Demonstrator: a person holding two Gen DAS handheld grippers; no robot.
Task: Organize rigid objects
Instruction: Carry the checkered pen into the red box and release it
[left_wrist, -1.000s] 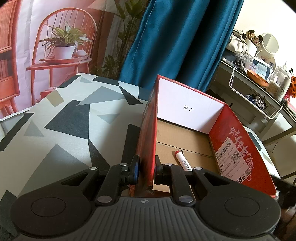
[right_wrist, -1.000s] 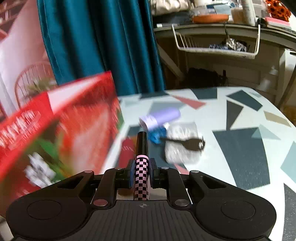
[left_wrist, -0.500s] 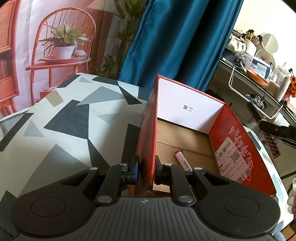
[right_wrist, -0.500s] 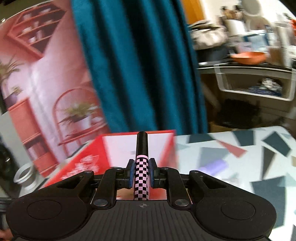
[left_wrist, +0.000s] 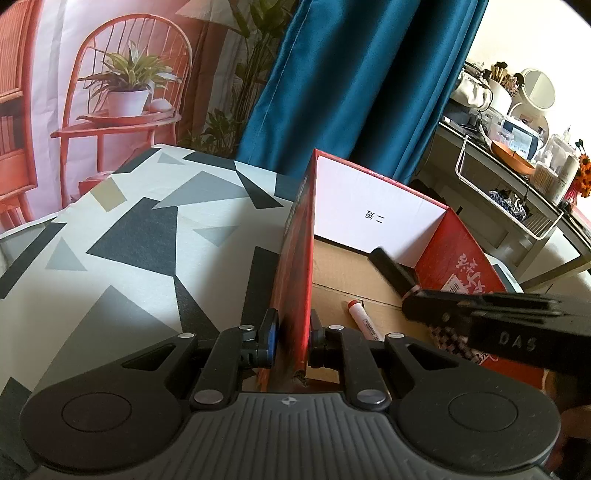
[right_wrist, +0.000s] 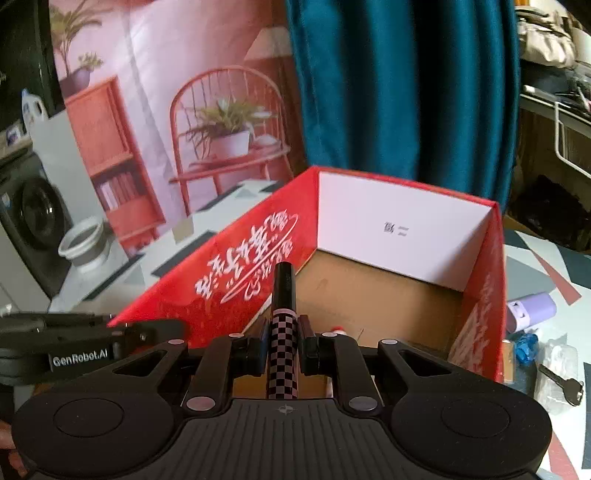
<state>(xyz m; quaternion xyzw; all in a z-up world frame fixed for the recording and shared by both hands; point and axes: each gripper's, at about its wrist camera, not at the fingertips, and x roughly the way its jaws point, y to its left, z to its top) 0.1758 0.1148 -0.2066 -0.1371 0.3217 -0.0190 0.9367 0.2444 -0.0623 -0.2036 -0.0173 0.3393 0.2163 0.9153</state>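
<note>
My left gripper (left_wrist: 291, 332) is shut on the left wall of the open red cardboard box (left_wrist: 295, 258), one finger on each side of it. A red-capped white marker (left_wrist: 362, 317) lies on the box floor. My right gripper (right_wrist: 282, 339) is shut on a pink-and-black checkered tube with a black cap (right_wrist: 283, 325) and holds it over the box (right_wrist: 406, 229). In the left wrist view the right gripper (left_wrist: 428, 314) reaches in from the right with the tube's black cap (left_wrist: 391, 269) above the box floor.
The box stands on a table with a grey and black triangle cloth (left_wrist: 129, 240). Right of the box lie a lilac tube (right_wrist: 532, 310), a blue wrapper (right_wrist: 524, 347) and a key (right_wrist: 565, 384). A blue curtain (left_wrist: 362, 74) hangs behind.
My right gripper has swung left from the items on the table and carried the checkered tube over the open box. My left gripper has kept its hold on the box wall.
</note>
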